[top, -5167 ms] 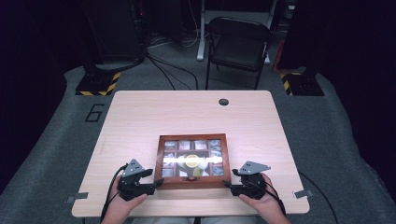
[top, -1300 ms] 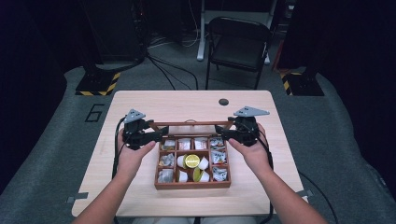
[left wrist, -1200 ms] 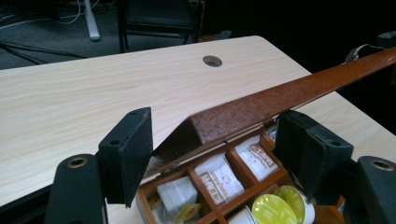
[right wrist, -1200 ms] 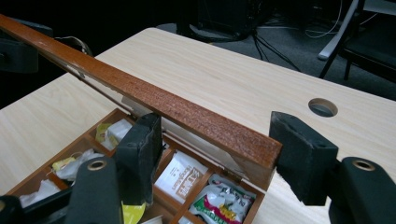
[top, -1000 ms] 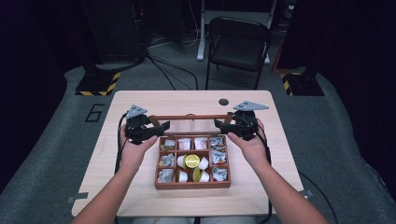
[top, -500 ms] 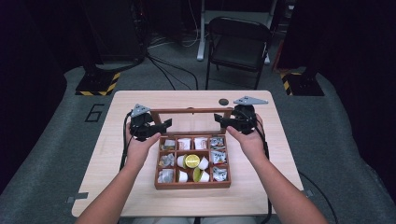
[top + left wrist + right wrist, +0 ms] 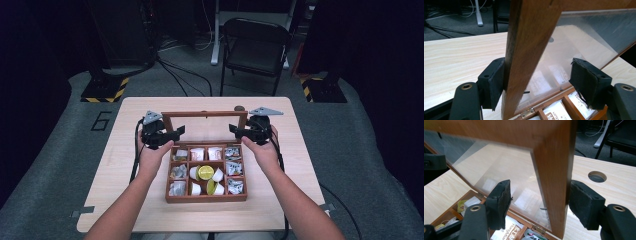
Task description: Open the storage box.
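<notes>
My left gripper (image 7: 170,134) and right gripper (image 7: 239,131) were black, each topped by a grey three-cornered plate, trailing black cables, with brass-ringed screw holes and ribbed pads.

A light wooden table (image 7: 125,165) carries a brown wooden compartment box (image 7: 206,198), which lies between the middle and the near edge, a little right of centre, with sachets and small round capsules (image 7: 205,172) in its compartments. The box's glass-paned wooden lid (image 7: 204,114) stands raised from hinges along the box's far side, behind the compartments, and a round cable hole (image 7: 239,108) sits in the table near the far edge, just beyond the lid's right corner. The left gripper (image 7: 165,136) is at the lid's left frame post and the right gripper (image 7: 246,132) at its right post, each post between that gripper's fingers (image 7: 495,83), and a black folding chair (image 7: 252,47) stands on the floor behind the table's far edge.
</notes>
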Demonstrator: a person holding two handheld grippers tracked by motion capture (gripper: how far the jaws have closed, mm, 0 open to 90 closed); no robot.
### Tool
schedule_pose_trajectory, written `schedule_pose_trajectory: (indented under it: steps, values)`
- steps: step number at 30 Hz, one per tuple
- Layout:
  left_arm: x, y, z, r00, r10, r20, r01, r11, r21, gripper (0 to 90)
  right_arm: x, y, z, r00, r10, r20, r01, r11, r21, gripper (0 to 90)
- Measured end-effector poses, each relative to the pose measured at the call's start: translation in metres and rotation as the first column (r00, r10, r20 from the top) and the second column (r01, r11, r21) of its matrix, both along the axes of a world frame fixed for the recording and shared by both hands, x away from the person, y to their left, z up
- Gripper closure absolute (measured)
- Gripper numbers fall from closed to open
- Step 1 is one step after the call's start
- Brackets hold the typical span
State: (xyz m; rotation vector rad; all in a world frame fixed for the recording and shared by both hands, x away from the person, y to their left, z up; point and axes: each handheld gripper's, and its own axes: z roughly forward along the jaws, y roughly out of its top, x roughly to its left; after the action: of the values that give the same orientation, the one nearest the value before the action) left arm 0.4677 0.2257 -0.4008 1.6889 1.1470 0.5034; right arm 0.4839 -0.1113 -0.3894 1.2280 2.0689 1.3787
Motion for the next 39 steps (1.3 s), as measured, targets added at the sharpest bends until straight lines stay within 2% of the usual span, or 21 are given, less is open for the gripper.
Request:
schedule_pose_trajectory:
  steps: [5, 13, 16, 22, 25, 28, 39]
  values:
    - [0.006, 0.002, -0.004, 0.9998, -0.006, -0.018, 0.006, 0.9999, -0.016, 29.2, 0.005, 0.001, -0.011, 0.9999, 0.016, 0.000, -0.016, 1.000, 0.011, 34.6]
    - [0.012, -0.001, -0.012, 0.9997, -0.007, -0.025, 0.007, 0.9999, 0.010, 28.8, 0.013, 0.004, -0.020, 0.9997, 0.008, -0.023, -0.008, 1.000, 0.013, 33.6]
    - [0.013, -0.002, -0.015, 0.9992, -0.009, -0.038, 0.010, 0.9999, 0.010, 28.4, 0.014, 0.005, -0.025, 0.9995, 0.002, -0.032, -0.002, 1.000, 0.009, 33.1]
    - [0.015, -0.001, -0.018, 0.9991, -0.014, -0.039, 0.014, 0.9999, 0.009, 28.5, 0.016, 0.005, -0.032, 0.9988, -0.002, -0.050, 0.003, 1.000, 0.014, 33.0]
    - [0.014, 0.001, -0.024, 0.9992, -0.013, -0.038, 0.012, 0.9998, -0.013, 28.9, 0.017, 0.005, -0.037, 0.9977, 0.000, -0.069, 0.000, 1.000, 0.006, 32.9]
    - [0.015, 0.002, -0.031, 0.9981, -0.020, -0.057, 0.019, 0.9996, -0.022, 29.4, 0.017, 0.005, -0.041, 0.9967, -0.003, -0.081, 0.004, 1.000, 0.007, 33.4]
    - [0.017, 0.002, -0.048, 0.9961, -0.024, -0.085, 0.024, 0.9997, -0.002, 30.3, 0.018, 0.004, -0.054, 0.9950, -0.009, -0.100, 0.010, 1.000, 0.011, 34.4]
